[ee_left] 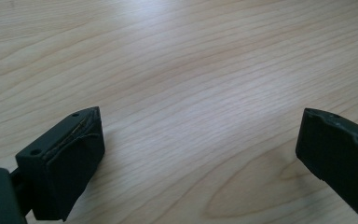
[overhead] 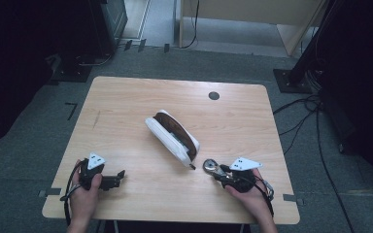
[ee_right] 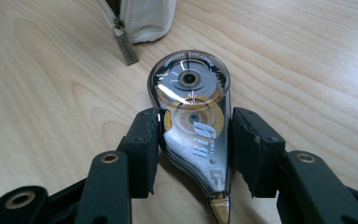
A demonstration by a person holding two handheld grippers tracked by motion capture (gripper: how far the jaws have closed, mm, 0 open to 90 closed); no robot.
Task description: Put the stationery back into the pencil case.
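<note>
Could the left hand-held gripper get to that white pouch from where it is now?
Probably yes. The left hand-held gripper stands open with nothing between its jaws, and bare table lies between it and the white pouch. The right hand-held gripper, shut on the correction tape, is off on the pouch's other side.

The clear correction tape dispenser [ee_right: 193, 126] bears the word "Big" printed toward six o'clock of its yellow wheel; the small rim lettering at twelve o'clock is unreadable.
</note>
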